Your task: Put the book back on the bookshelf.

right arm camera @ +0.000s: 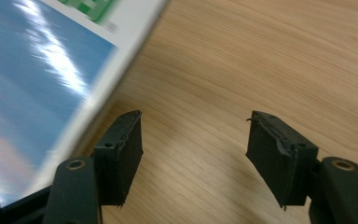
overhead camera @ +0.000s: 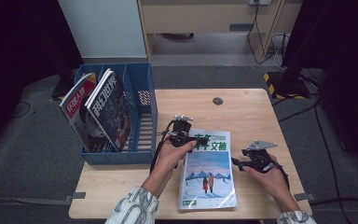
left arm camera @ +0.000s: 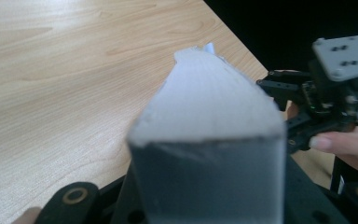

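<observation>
**An office-like recording room**

A small wooden desk (overhead camera: 251, 105) with a round cable hole (overhead camera: 217, 101) stands on grey carpet (overhead camera: 23, 154). A blue file rack (overhead camera: 142, 116) on it holds magazines (overhead camera: 103, 109). Behind stand pale wooden furniture (overhead camera: 205, 18) and a white cabinet (overhead camera: 105, 28), with cables (overhead camera: 265, 37) running across the floor. Black drapes (overhead camera: 18, 42) hang at both sides. Yellow-black hazard tape (overhead camera: 271, 84) marks the floor.
</observation>
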A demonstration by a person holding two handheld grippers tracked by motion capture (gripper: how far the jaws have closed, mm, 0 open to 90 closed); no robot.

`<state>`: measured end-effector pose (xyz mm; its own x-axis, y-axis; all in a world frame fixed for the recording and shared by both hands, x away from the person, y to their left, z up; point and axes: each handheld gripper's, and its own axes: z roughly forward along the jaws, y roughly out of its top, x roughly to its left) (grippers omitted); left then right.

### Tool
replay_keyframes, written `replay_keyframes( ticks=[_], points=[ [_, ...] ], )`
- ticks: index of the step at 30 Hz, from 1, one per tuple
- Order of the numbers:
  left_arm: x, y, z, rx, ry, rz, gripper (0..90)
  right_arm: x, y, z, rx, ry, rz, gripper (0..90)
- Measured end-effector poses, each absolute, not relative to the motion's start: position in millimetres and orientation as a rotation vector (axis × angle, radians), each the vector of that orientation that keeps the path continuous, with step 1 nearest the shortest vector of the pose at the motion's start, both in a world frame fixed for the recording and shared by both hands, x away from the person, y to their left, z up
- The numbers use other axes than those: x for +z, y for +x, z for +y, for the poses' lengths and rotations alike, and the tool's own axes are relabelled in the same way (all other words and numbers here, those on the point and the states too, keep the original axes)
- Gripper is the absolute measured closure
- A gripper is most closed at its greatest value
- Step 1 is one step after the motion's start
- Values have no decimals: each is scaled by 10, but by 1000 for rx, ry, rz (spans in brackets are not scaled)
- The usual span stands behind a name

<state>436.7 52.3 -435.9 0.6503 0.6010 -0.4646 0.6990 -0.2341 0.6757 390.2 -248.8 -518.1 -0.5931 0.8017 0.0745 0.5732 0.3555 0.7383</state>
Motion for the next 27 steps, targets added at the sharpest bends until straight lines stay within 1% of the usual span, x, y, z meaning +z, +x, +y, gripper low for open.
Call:
replay_keyframes(
  ticks=[8,16,27],
  points=[
    [-4170,4323,548,-94,1937,975,729,-5215,3934,-2615,1000,1277,2284,349],
    [-3978,4311,586,-52,1933,945,733,-5220,3936,-2625,975,1269,2274,351],
    [-3829,4366,703,-25,1916,940,733,-5231,3947,-2651,953,1275,2261,352]
  ],
)
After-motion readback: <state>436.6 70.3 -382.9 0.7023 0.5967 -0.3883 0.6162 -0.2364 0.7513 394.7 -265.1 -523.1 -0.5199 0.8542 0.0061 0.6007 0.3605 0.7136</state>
